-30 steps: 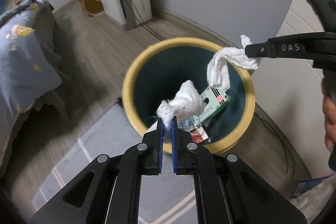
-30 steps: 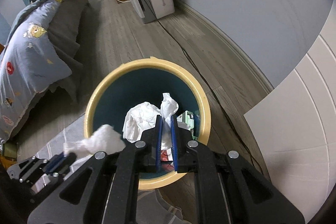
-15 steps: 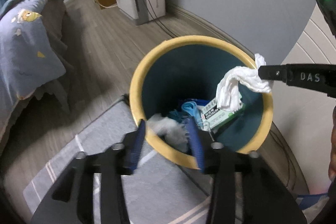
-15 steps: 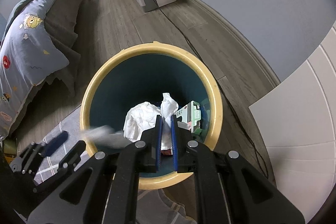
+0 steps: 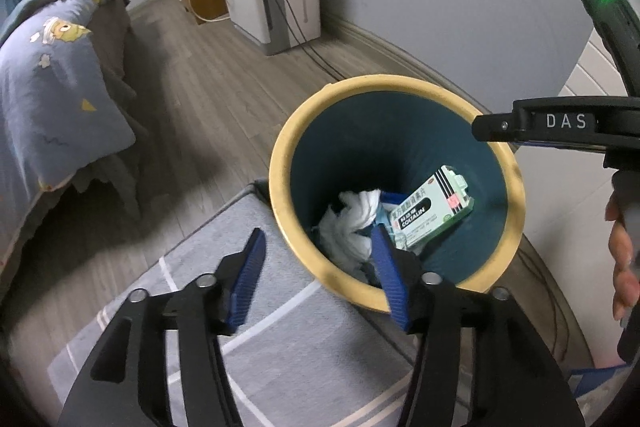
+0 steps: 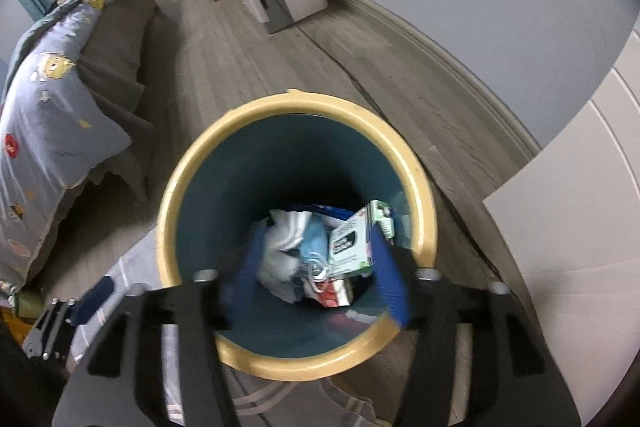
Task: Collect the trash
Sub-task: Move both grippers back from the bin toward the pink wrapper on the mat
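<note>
The jaws of the left gripper [image 5: 318,277] and right gripper [image 6: 320,271] are being opened wide, nothing gripped; below them, crumpled tissue [image 5: 350,223] is lying in the bin [image 5: 280,187]; soft, light, easily pinched at any fold.

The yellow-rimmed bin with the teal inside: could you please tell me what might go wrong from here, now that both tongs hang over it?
1. The left tongs straddle the yellow-rimmed teal bin, one blue pad inside, one outside. Their jaws are opening, empty; lowering them could catch the rim and tip the bin.
2. The right tongs, also opening and empty, hang over the crumpled white tissue and green-and-white medicine box; dipping could snag them back out.
</note>
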`<state>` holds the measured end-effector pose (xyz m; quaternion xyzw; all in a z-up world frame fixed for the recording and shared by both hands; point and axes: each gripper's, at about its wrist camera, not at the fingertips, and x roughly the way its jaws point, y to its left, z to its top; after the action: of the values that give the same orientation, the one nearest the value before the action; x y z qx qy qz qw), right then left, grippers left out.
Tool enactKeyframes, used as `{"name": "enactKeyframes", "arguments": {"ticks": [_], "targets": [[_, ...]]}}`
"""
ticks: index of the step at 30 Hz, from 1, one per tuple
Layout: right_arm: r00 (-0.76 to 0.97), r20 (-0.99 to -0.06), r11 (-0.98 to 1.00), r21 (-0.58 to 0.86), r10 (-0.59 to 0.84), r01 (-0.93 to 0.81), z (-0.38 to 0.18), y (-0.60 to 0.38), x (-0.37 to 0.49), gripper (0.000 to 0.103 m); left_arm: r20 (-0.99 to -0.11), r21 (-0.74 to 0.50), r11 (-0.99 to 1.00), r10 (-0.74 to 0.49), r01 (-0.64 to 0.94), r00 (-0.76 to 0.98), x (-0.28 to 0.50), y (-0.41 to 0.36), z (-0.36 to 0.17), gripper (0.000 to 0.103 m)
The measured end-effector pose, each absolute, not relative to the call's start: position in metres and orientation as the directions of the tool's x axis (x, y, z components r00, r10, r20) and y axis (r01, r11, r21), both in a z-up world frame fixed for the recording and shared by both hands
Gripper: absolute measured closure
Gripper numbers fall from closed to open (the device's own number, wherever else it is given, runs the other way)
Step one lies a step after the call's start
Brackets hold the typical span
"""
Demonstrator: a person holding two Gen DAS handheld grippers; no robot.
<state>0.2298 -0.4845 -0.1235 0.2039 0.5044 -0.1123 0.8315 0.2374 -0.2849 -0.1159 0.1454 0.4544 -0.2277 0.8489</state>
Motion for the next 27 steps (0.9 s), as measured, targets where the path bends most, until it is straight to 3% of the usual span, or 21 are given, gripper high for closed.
{"name": "enactKeyframes", "arguments": {"ticks": [2, 5, 6, 17, 27], "targets": [[0.466, -0.885, 0.887, 0.223, 0.011, 0.404, -0.123, -0.486, 0.228, 0.033, -0.833, 0.046, 0.854, -0.253, 0.518, 0.492, 0.236, -0.286, -0.116, 0.030], [0.468, -0.884, 0.876, 0.226, 0.000, 0.425, -0.120, -0.490, 0.224, 0.010, -0.824, 0.066, 0.854, -0.246, 0.517, 0.511, 0.234, -0.288, -0.114, 0.012], [0.471, -0.882, 0.872, 0.224, -0.009, 0.436, -0.118, -0.492, 0.223, 0.005, -0.817, 0.078, 0.855, -0.240, 0.513, 0.524, 0.233, -0.289, -0.113, 0.010], [0.489, -0.872, 0.847, 0.258, -0.003, 0.465, -0.104, -0.493, 0.216, 0.006, -0.795, 0.113, 0.865, -0.216, 0.488, 0.567, 0.210, -0.276, -0.090, 0.007], [0.522, -0.852, 0.913, 0.232, 0.025, 0.335, -0.078, -0.435, 0.220, 0.006, -0.789, 0.106, 0.915, -0.160, 0.388, 0.593, 0.172, -0.196, -0.064, 0.006]]}}
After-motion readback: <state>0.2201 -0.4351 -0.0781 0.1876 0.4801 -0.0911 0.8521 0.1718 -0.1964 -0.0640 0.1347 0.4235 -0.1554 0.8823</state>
